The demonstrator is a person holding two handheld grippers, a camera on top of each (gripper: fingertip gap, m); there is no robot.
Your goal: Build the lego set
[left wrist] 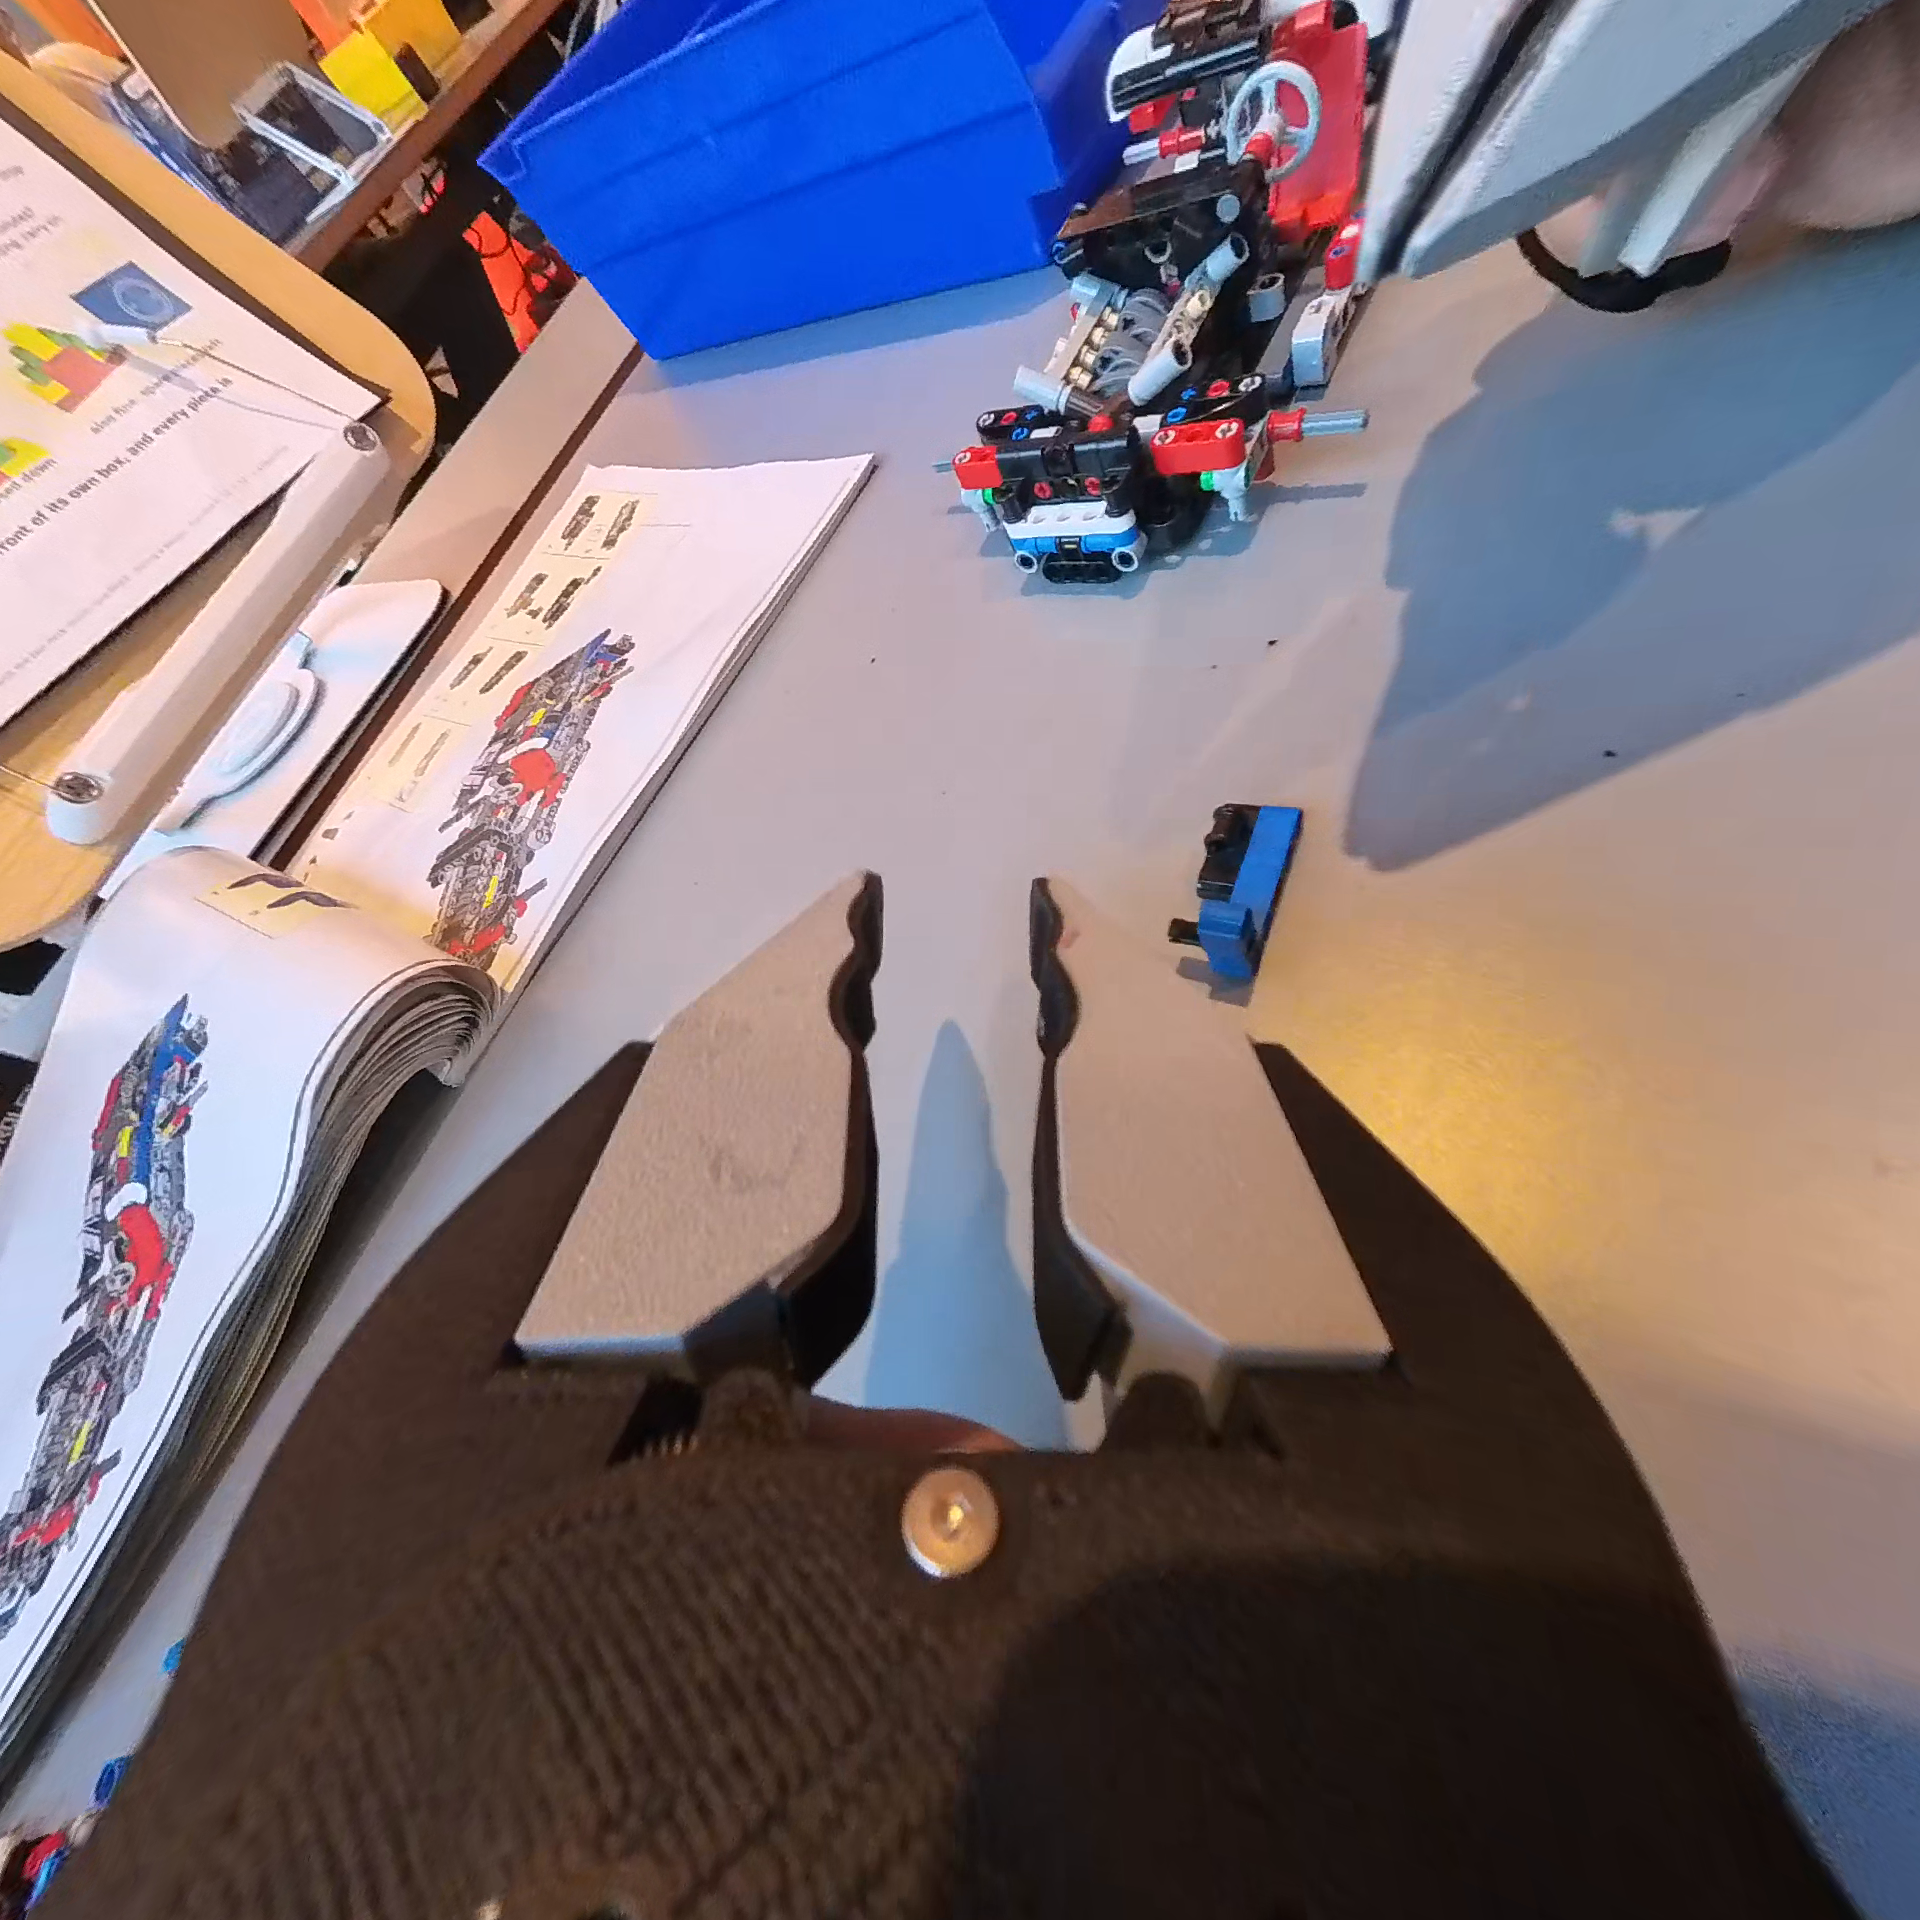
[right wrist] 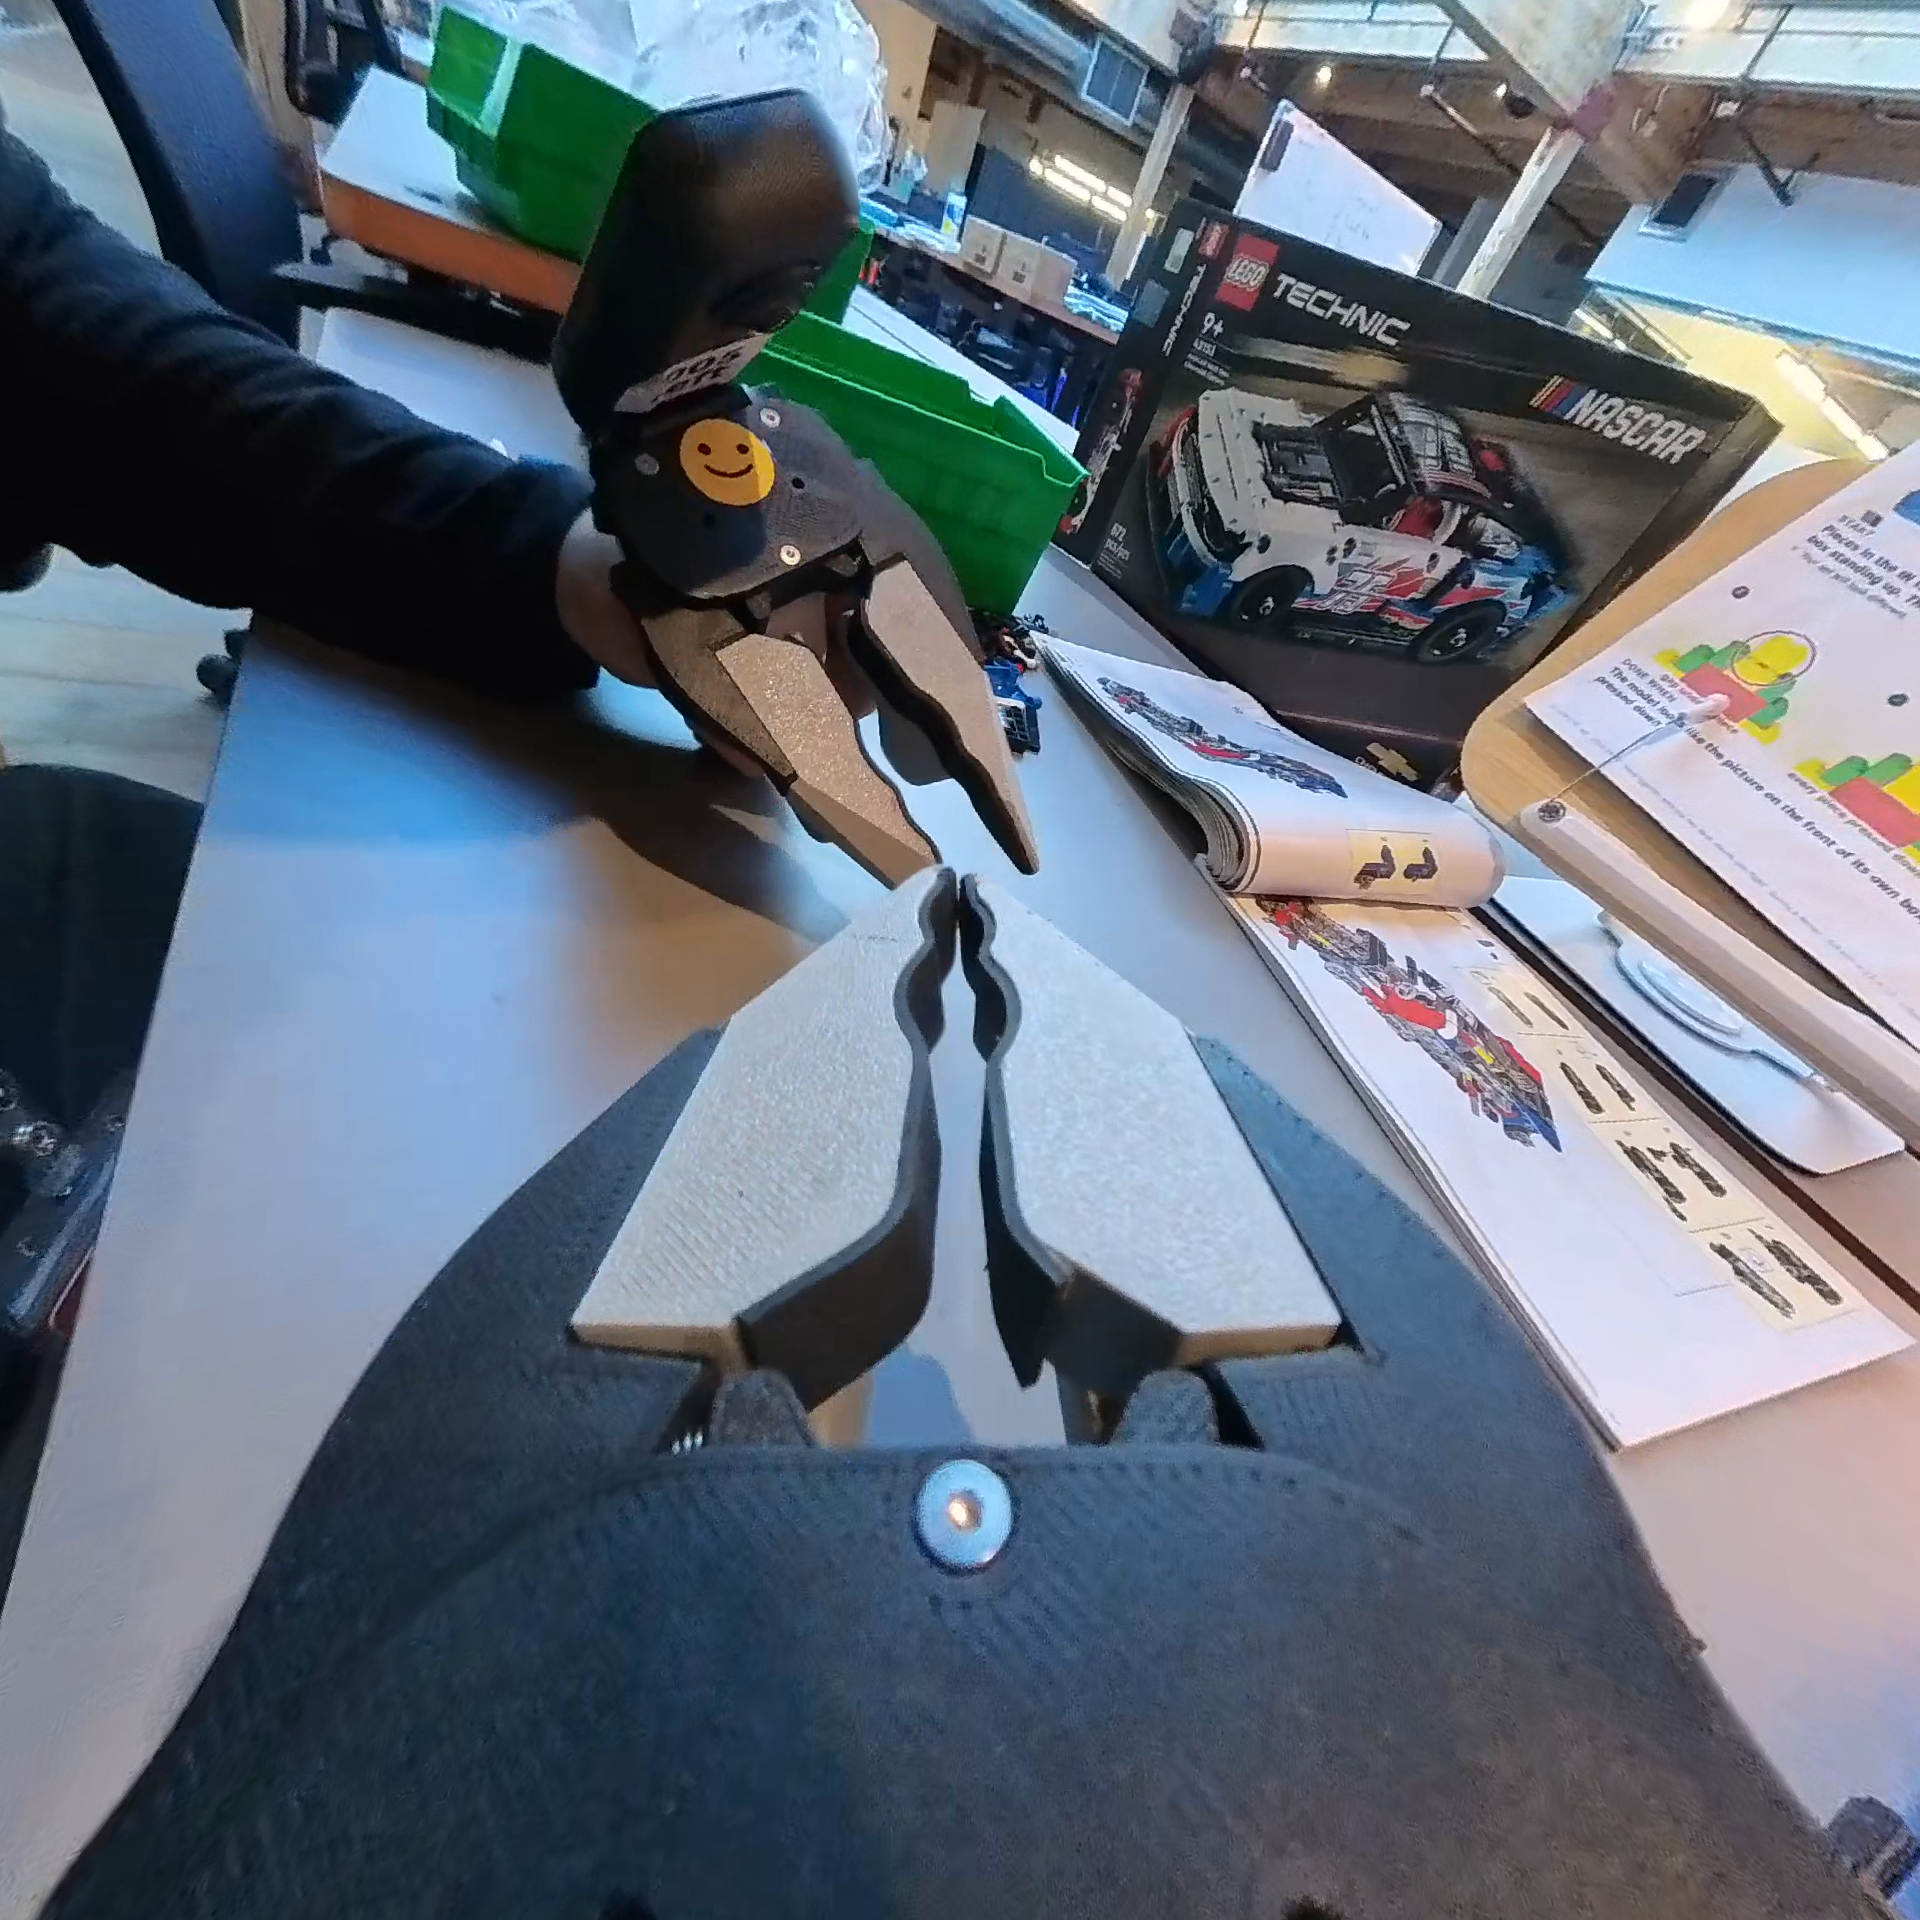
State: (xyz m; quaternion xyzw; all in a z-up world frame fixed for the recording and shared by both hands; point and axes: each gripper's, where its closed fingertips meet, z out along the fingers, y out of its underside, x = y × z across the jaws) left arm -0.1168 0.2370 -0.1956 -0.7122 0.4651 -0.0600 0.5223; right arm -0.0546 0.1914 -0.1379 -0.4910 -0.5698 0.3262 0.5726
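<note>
Grey table [left wrist: 1039, 727] carried everything. Set's black retail box [right wrist: 1403, 499] stood upright at the far edge, green bin [right wrist: 914, 436] beside it, both seen from the right wrist view. Blue bin [left wrist: 790, 177] sat at the table's far side in the left wrist view. Instruction booklet [left wrist: 623, 665] lay open flat, earlier pages curled back, between the box and a wooden board with a printed sheet [right wrist: 1766, 665].

Partly built car chassis [left wrist: 1153, 374], black, red and grey with a steering wheel on top, rested on the table just beside the blue bin, nose toward the camera. Small blue-and-black sub-assembly [left wrist: 1242, 894] lay alone on the table, well apart from the chassis, just right of the left gripper's tips.

Left gripper [left wrist: 956, 914] was released, jaws spread, nothing between them, low over bare table. Right gripper [right wrist: 958, 904] was clenched, tips nearly meeting, empty, held above the table close to the left gripper's tips.
</note>
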